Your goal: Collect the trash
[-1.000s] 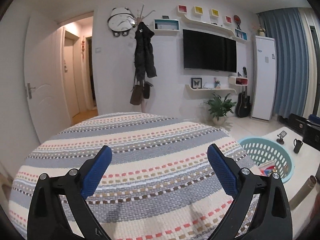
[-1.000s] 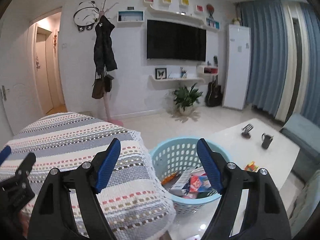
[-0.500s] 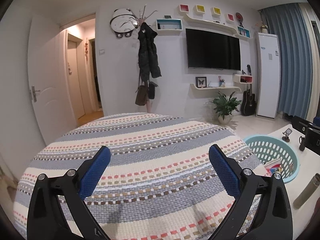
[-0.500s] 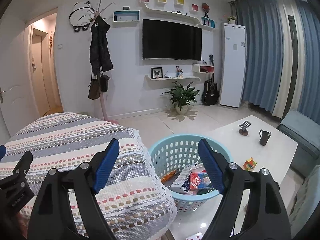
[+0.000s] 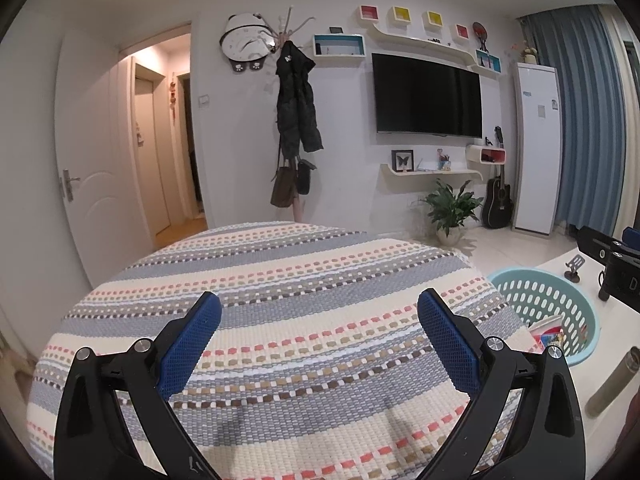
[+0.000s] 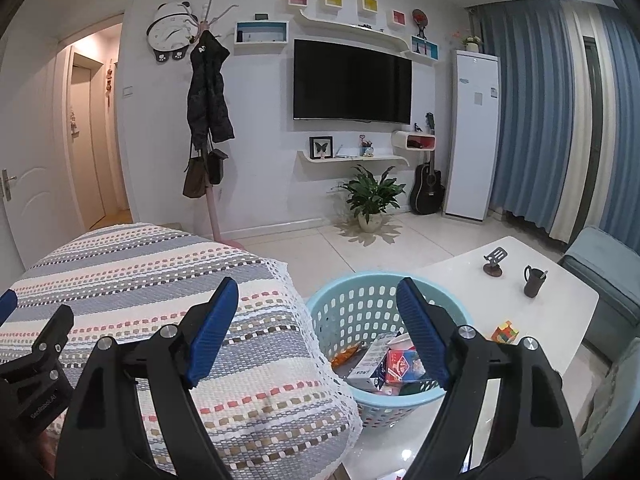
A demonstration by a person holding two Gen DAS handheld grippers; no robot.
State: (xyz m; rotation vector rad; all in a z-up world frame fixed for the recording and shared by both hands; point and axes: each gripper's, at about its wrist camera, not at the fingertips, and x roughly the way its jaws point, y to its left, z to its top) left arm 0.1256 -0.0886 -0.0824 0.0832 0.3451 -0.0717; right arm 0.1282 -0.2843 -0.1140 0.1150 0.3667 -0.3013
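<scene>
A light blue perforated basket stands on the white table beside a striped woven cloth. It holds trash: boxes and wrappers. My right gripper is open and empty, above the cloth's edge and the basket's near rim. My left gripper is open and empty over the striped cloth. The basket shows at the right in the left wrist view, with some trash visible inside.
On the white table stand a dark mug, a small stand and a colourful cube. A metal flask lies at the right of the left wrist view. A grey sofa is at the right.
Both views have risen and drawn back slightly, showing more of the room. Both grippers stay open and empty. The basket's contents look unchanged.
</scene>
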